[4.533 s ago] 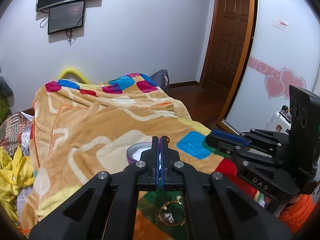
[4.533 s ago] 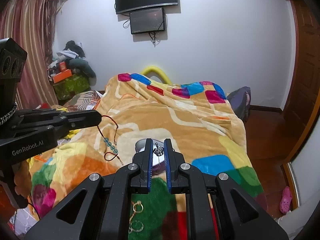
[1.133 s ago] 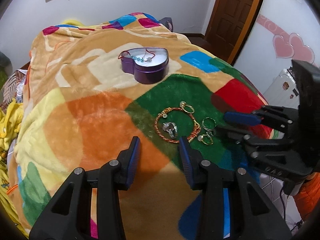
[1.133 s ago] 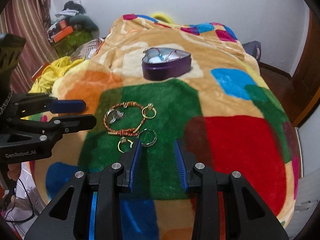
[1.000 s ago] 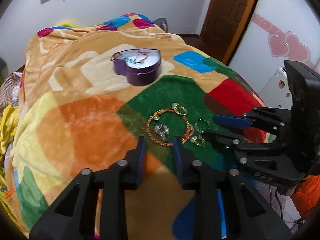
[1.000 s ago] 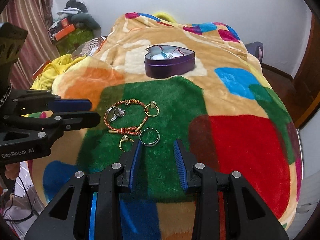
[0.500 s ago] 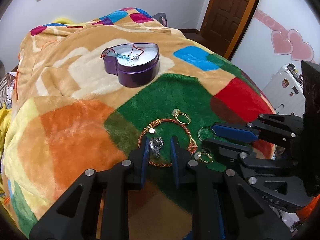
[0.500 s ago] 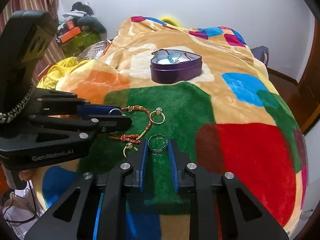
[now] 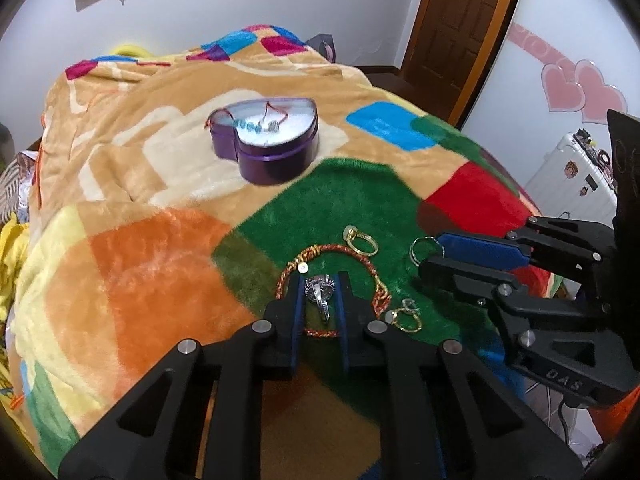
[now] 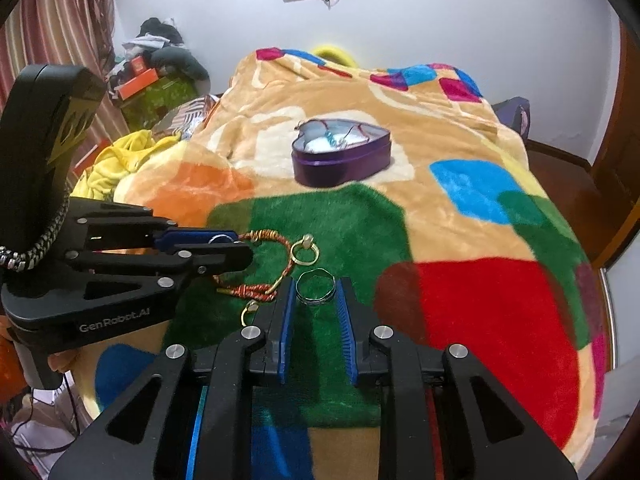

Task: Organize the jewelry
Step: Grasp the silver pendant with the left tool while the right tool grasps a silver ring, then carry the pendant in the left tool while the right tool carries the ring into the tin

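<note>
Two rings are bracketed at once: the left gripper (image 9: pixel 319 292) has its blue pads standing narrowly apart on either side of the jewelled silver ring (image 9: pixel 319 296), and the right gripper (image 10: pixel 315 300) has its pads a little wider apart around the plain silver ring (image 10: pixel 315 287). Neither pair looks closed onto metal yet; small gaps show beside each ring, though whether a pad already touches is hard to tell. Both rings are light, rigid and smooth, and they lie on a plush blanket (image 10: pixel 480 312) whose pile will give under the fingertips, so a shallow pinch would likely skate off or push the ring into the fibres. My judgement is to take each band across its width, low toward the pile. The braided red-and-gold bracelet (image 9: pixel 340 250) encircles the jewelled ring just ahead of and beside the left pads; being soft cord, it could snag and drag along. Two gold rings (image 9: pixel 361 239) (image 9: pixel 406 316) lie right of the left gripper. Well ahead of both sits the heart-shaped purple box (image 10: pixel 340 156), open, with a beaded cord inside.
</note>
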A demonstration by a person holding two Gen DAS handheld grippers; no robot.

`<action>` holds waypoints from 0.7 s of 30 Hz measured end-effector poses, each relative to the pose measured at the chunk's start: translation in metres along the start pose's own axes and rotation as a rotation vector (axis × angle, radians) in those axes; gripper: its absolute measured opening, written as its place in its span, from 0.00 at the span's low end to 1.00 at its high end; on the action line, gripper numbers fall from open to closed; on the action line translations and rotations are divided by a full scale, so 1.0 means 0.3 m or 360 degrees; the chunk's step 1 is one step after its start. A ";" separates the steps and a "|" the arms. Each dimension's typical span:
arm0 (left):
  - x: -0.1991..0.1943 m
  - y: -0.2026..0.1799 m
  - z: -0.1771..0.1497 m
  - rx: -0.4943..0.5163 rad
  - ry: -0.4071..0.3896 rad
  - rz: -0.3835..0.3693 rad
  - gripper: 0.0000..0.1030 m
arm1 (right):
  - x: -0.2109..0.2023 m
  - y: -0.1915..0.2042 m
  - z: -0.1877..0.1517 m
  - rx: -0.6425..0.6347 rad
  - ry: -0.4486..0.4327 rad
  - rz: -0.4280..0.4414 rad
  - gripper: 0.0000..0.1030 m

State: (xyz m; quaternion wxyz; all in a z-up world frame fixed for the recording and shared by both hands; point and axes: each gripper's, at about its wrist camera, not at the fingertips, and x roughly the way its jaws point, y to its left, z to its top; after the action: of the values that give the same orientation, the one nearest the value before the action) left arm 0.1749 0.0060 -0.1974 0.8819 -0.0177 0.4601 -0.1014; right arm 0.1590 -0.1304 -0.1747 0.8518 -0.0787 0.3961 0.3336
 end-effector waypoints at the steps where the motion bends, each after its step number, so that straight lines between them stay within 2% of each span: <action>1: -0.011 -0.002 0.005 0.0005 -0.0014 0.0004 0.13 | -0.007 -0.002 0.005 0.0002 -0.0011 -0.0004 0.18; 16: -0.185 0.009 0.146 0.0029 -0.0282 0.0026 0.13 | -0.136 -0.033 0.150 0.0007 -0.0269 -0.0108 0.18; 21: -0.214 0.016 0.195 0.0061 -0.0360 0.0073 0.13 | -0.167 -0.040 0.203 -0.0003 -0.0358 -0.0130 0.18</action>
State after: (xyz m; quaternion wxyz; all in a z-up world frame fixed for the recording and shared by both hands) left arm 0.1877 0.0197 -0.1124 0.9304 -0.0016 0.3559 -0.0872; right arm 0.1813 -0.1408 -0.0988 0.9037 -0.0576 0.2942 0.3058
